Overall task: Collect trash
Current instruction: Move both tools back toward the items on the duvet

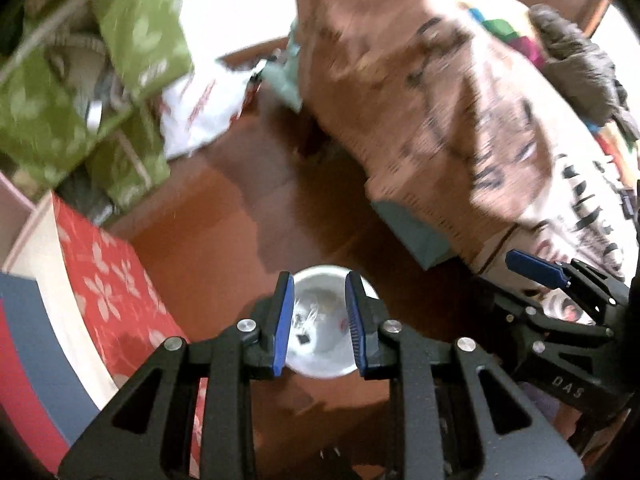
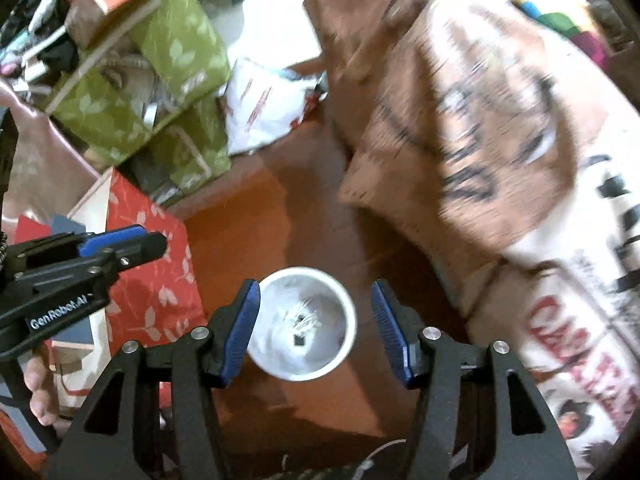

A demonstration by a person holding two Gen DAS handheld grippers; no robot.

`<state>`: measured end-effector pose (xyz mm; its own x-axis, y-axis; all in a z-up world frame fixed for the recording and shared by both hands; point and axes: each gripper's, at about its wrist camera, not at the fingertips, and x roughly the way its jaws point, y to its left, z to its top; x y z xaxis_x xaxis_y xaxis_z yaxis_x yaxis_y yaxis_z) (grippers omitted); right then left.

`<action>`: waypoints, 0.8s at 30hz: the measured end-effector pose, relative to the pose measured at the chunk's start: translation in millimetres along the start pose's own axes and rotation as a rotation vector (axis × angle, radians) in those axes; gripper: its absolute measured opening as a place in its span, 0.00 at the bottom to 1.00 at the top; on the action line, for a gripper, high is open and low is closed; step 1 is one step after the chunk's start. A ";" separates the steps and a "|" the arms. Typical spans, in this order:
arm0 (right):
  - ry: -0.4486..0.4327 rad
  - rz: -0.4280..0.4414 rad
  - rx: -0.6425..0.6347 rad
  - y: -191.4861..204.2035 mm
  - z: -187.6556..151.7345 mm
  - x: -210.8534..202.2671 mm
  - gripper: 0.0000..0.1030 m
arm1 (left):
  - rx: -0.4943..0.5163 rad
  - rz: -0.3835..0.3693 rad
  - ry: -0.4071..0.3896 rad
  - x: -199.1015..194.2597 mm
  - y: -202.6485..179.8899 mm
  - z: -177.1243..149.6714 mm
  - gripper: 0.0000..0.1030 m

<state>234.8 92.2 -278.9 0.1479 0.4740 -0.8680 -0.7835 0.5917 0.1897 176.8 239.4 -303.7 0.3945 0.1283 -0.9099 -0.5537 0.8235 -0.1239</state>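
Note:
A white round bin (image 1: 320, 344) stands on the brown floor, with clear crumpled wrapping and a small dark scrap inside; it also shows in the right wrist view (image 2: 304, 324). My left gripper (image 1: 318, 320) is open and empty, its blue pads (image 1: 282, 320) hovering above the bin's mouth. My right gripper (image 2: 316, 328) is open wider and empty, also above the bin. The right gripper shows at the right edge of the left wrist view (image 1: 560, 280); the left gripper shows at the left of the right wrist view (image 2: 120, 244).
A red flowered bag (image 1: 116, 288) stands left of the bin (image 2: 156, 272). Green leaf-patterned boxes (image 1: 60, 100) and a white plastic bag (image 1: 200, 112) lie behind. A large brown printed paper bag (image 1: 440, 120) fills the right side (image 2: 460, 120).

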 end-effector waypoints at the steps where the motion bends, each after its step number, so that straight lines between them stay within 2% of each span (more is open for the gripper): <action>1: -0.026 -0.014 0.001 -5.1 2.1 -12.3 0.52 | 0.012 -0.008 -0.024 -9.0 -7.2 3.8 0.26; 6: -0.144 -0.075 0.017 -28.5 6.4 -68.2 0.52 | 0.070 -0.062 -0.148 -57.3 -49.2 18.5 0.49; 11: -0.257 -0.127 0.059 -54.9 5.4 -120.9 0.52 | 0.156 -0.081 -0.239 -93.8 -93.3 23.1 0.59; 13: -0.300 -0.160 0.075 -63.1 3.3 -138.0 0.53 | 0.181 -0.099 -0.263 -103.9 -109.5 24.0 0.60; 15: -0.339 -0.179 0.095 -76.3 0.7 -156.1 0.63 | 0.193 -0.130 -0.277 -111.5 -126.6 24.8 0.60; 17: -0.383 -0.200 0.113 -89.4 -3.1 -173.8 0.67 | 0.215 -0.160 -0.287 -117.2 -146.3 26.4 0.60; 24: -0.464 -0.322 0.177 -138.9 -15.5 -217.1 0.68 | 0.334 -0.200 -0.330 -127.9 -223.3 34.4 0.60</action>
<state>302.2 -103.1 -123.9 0.6416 0.4645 -0.6104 -0.5485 0.8341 0.0582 275.2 58.1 -146.1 0.7095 0.0734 -0.7009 -0.2004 0.9745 -0.1008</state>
